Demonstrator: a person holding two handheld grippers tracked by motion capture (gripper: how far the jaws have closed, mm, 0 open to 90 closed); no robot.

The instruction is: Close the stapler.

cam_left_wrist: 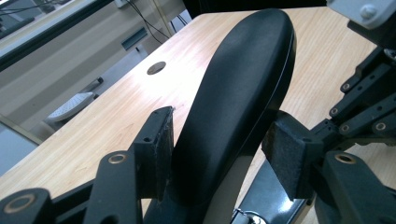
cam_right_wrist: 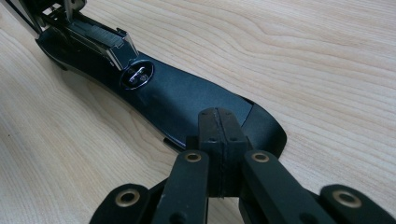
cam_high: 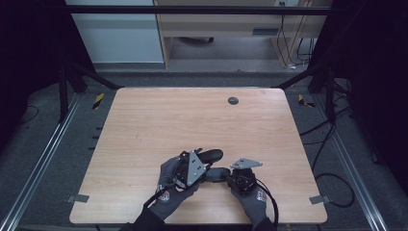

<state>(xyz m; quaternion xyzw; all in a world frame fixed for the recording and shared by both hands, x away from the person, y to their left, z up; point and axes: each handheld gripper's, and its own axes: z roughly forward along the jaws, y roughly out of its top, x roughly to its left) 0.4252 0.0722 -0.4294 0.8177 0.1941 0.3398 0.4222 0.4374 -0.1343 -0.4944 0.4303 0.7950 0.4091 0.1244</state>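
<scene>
Black jaws of the left gripper point(cam_left_wrist: 219, 140) stand nearest in the left gripper view, one on each side of the raised top arm point(cam_left_wrist: 243, 70) of a stapler point(cam_high: 214, 163). Both pads look to touch its flanks, so I read a light grasp on the arm, not a hard clench. The right gripper point(cam_right_wrist: 218, 121) is clenched with nothing between its jaws, its joined tips down on the rear end of the stapler's base point(cam_right_wrist: 187, 98). The stapler lies swung open on the wooden table point(cam_high: 192, 120), near the front edge, between the two gloved hands.

Handling guess: stiff and fairly heavy for its size, with a smooth plastic shell that is likely slippery under the pads. The hinge lets the arm swing, so the base wants pinning while the arm is moved. The best hold is across the arm's narrow sides, mid-length; stay off the metal staple rail point(cam_right_wrist: 98, 39), where edges and spring parts could catch.

Views: the right gripper view gives the rail and the round metal plate point(cam_right_wrist: 137, 74) on the base, both hidden from the left gripper view. The left gripper view gives pad contact on the arm. The high view places the left hand point(cam_high: 168, 185) and right hand point(cam_high: 252, 197) close together, but the stapler is dark and small there.
</scene>
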